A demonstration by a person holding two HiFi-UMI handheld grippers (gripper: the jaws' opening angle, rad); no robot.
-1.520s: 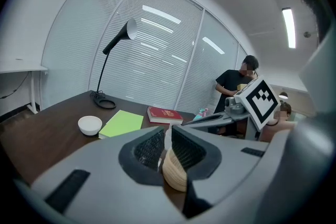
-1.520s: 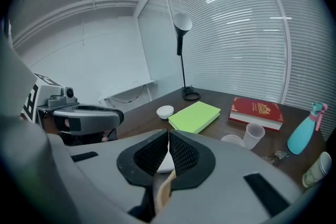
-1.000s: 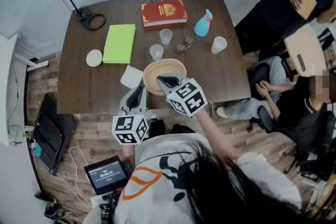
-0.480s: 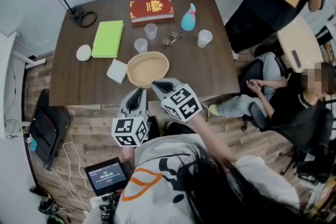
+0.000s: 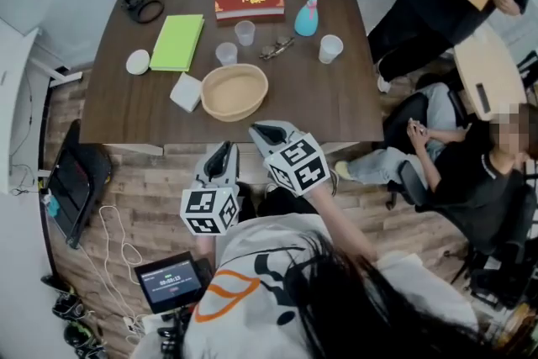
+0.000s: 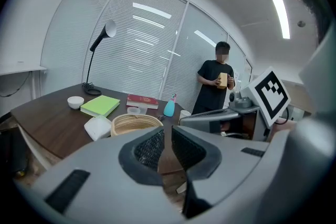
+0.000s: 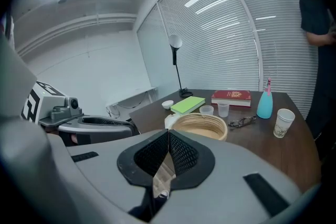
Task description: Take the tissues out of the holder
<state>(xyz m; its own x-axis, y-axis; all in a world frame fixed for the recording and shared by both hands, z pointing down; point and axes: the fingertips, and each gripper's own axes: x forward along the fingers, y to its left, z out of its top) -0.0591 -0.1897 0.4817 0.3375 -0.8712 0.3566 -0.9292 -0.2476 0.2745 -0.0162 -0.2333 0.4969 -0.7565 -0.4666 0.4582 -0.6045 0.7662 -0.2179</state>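
Brown table (image 5: 336, 97), tissue holder (image 5: 186, 91), red book (image 5: 249, 0)

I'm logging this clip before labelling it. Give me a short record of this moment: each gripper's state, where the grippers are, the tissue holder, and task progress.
left gripper: jaws slightly apart, nothing between them
right gripper: jaws together, empty
position: both held short of the table's near edge, touching nothing
tissue holder: white, on the table, close beside the woven basket
task: not yet begun
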